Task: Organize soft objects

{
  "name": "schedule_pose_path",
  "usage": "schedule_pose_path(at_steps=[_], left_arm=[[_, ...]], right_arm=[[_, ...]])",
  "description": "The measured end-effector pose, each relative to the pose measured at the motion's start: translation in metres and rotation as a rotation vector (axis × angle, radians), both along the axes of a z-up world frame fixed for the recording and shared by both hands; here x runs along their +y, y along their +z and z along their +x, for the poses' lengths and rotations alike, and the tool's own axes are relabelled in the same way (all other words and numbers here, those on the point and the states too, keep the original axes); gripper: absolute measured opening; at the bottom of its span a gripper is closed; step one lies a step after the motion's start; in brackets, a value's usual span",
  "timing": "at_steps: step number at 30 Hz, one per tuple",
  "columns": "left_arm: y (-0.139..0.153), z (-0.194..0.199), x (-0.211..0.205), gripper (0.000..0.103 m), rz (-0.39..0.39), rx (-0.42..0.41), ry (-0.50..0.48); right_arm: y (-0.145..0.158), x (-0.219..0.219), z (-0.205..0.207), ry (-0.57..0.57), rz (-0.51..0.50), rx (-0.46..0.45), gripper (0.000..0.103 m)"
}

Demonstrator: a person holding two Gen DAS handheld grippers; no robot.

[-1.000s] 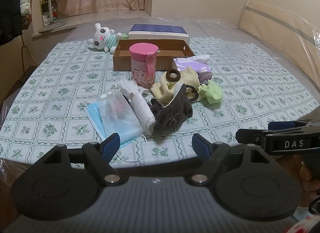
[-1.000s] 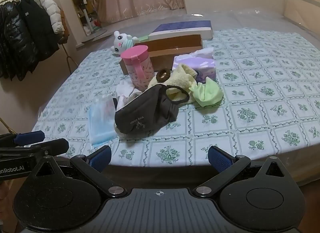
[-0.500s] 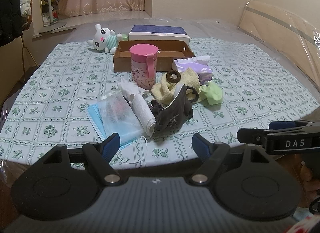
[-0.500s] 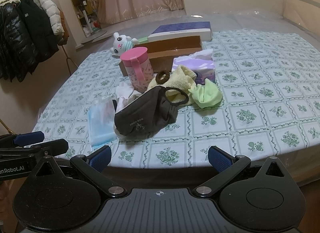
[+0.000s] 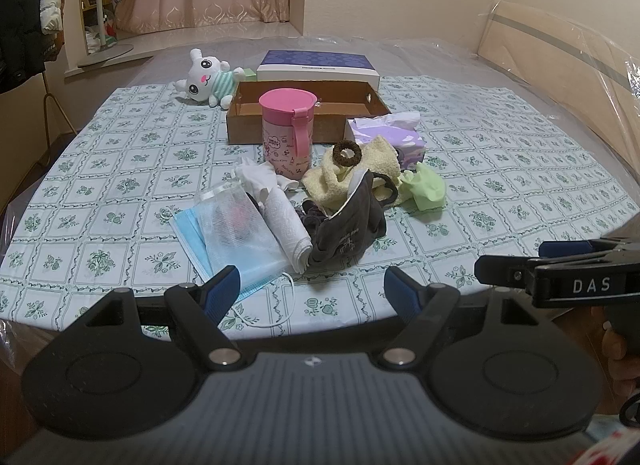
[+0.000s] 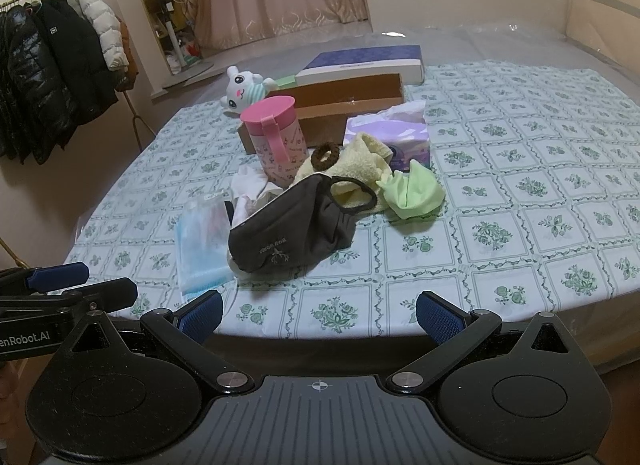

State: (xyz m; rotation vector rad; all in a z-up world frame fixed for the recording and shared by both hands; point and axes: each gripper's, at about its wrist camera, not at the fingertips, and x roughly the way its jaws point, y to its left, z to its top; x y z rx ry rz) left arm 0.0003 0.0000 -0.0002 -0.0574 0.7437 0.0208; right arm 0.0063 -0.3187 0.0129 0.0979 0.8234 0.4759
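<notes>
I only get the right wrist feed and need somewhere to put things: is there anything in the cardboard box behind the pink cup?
Observer: The left wrist view looks into the cardboard box. The floor that shows is bare, though the pink cup hides part of it.
Operator: What's tucked behind the dark mask?
Observer: A rolled white cloth lies right beside the dark mask.
Operator: Anything else there?
Observer: A small dark tangle, perhaps hair ties, sits between them.

Pink cup (image 5: 289, 126), green-checked tablecloth (image 5: 120, 169), dark grey mask (image 6: 292, 233).
</notes>
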Motion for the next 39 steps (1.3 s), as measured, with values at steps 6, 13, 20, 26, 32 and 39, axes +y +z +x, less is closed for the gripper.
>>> schedule_pose_path(at_steps=[6,13,20,26,32,39], left_arm=[[0.0,0.0,0.0,0.077,0.001,0.0,0.0],[0.0001,-0.0002,-0.0001,0.077,0.001,-0.001,0.0],[0.0001,-0.0002,-0.0001,0.077,0.001,0.0,0.0],[0.0001,-0.0001,-0.0001,0.077,0.001,-0.001,0.0],[0.0001,-0.0002,-0.0001,0.077,0.001,-0.001,0.0],[-0.0003,0.0032,0.0092,0.077,0.004,0.001,0.005]], right_arm=[[-0.0002,0.0001,0.0001,0.0,0.001,-0.001,0.102],[0.0007,-0.0001,0.0005,0.001,0.001,-0.003,0.102],[-0.0001,0.0007,-0.0004,0.0,0.001,-0.004,0.103],[-0.0004,0.0016,0.0003,-0.001,0.001,-0.006,0.102],[-0.0001,0.0014,0.0001,0.0,0.001,-0.006,0.102],[0.0009,0.0017,0.0004,-0.001,0.003,-0.006,0.102]])
